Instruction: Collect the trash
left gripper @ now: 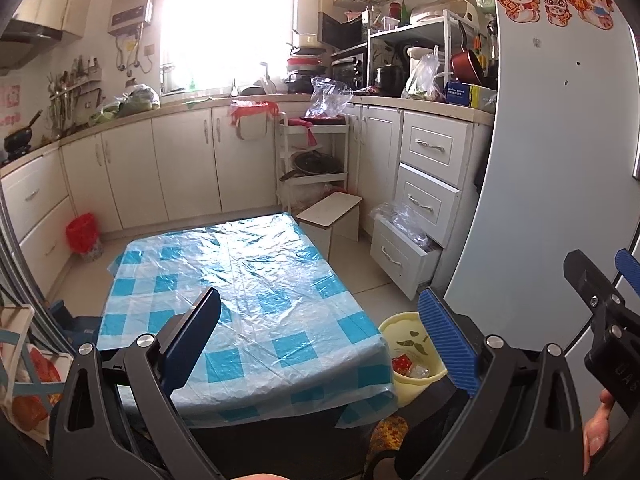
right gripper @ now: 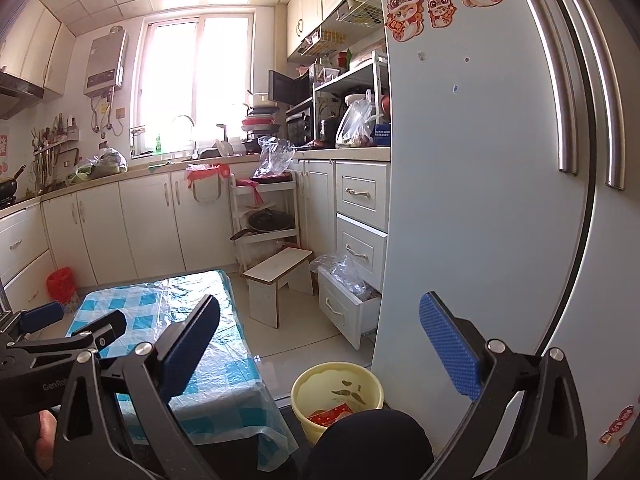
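A pale yellow bin (left gripper: pixel 404 336) (right gripper: pixel 337 388) stands on the floor between the low table and the fridge, with red and clear scraps of trash (left gripper: pixel 408 365) (right gripper: pixel 331 416) inside. My left gripper (left gripper: pixel 324 340) is open above the near end of the table, nothing between its blue pads. My right gripper (right gripper: pixel 320 352) is open too, held over the gap by the bin, empty. Each gripper shows at the edge of the other's view: the right gripper (left gripper: pixel 608 280) and the left gripper (right gripper: pixel 72 322).
A low table (left gripper: pixel 240 280) (right gripper: pixel 224 372) under a blue checked plastic sheet fills the floor. The fridge (left gripper: pixel 560 160) (right gripper: pixel 480 160) stands close on the right. A small stool (left gripper: pixel 332 216), an open bottom drawer (left gripper: pixel 400 256) and a red-lined bin (left gripper: pixel 84 236) sit further off.
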`<state>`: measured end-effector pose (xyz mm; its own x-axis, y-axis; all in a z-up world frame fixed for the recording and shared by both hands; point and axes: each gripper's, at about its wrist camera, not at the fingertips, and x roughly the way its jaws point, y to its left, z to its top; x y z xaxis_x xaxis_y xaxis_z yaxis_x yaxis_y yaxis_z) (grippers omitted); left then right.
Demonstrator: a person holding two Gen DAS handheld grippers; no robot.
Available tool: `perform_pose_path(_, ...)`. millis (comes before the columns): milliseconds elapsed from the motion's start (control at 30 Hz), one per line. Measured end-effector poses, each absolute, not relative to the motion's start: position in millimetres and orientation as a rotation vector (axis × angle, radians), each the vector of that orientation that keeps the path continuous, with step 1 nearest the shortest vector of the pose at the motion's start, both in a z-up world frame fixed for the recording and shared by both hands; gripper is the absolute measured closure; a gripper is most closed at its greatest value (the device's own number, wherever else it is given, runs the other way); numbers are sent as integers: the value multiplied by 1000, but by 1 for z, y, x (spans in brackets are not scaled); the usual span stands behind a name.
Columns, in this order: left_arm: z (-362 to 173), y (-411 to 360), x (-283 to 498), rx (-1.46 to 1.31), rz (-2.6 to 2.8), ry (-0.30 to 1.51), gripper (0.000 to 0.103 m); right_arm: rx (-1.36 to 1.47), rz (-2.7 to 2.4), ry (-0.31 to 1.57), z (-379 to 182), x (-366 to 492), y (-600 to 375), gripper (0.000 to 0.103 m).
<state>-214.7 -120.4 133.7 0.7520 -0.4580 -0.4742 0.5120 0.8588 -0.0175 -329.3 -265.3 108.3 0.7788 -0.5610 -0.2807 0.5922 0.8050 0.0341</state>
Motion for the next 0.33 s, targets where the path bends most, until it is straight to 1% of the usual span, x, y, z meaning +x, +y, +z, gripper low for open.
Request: perform_pose_path(333,131,-123,-210,129,-551,547,8,114,-630,233,113,-337,-259,7)
